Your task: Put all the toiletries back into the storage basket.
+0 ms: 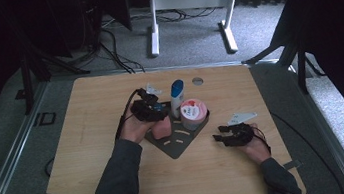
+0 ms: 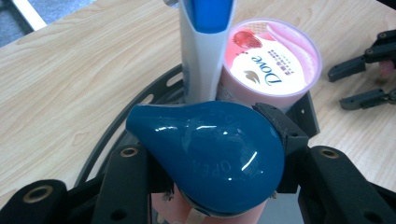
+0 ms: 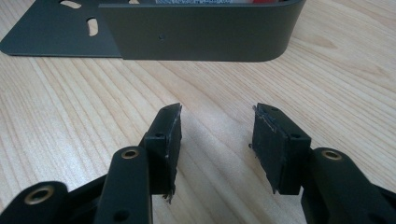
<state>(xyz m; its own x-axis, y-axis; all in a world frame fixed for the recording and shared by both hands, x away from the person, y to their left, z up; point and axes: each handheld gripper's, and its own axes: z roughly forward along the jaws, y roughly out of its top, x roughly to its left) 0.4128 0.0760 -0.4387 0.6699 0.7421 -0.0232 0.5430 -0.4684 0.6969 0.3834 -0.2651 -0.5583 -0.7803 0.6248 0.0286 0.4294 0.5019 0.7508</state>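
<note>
From the high view, the left gripper (image 1: 154, 110) sits over a pink bottle (image 1: 162, 127) that stands at the near-left part of a dark corner rack (image 1: 178, 144) on the wooden table (image 1: 89, 138). Just past the jaws stand a white-and-blue tube (image 1: 177, 96) and, beside it, a pink round tub (image 1: 194, 114). The right gripper (image 1: 225, 134) rests low on the table, well apart from the rack's right edge, its jaws pointing toward the rack with nothing between them.

In the left gripper view, the jaws are clamped on the pink bottle just under its glossy blue cap (image 2: 210, 154) — the right pad (image 2: 285, 135) presses against the cap's side, while the left pad is hidden beneath the cap. The pink body (image 2: 224, 217) shows below, between the jaws. Straight ahead of the jaws rises the tube (image 2: 203, 51); touching it on the right is the tub with its strawberry-printed lid (image 2: 273, 58). Beyond the right jaw, far off on the table, lies the right gripper (image 2: 362, 84), jaws parted.

In the right gripper view, the two jaws stand about half apart — bare wood (image 3: 215, 140) fills the gap, and the pads (image 3: 170, 140) touch nothing. Ahead of them, near but clear of the tips, runs the rack's curved dark wall (image 3: 201, 32).
</note>
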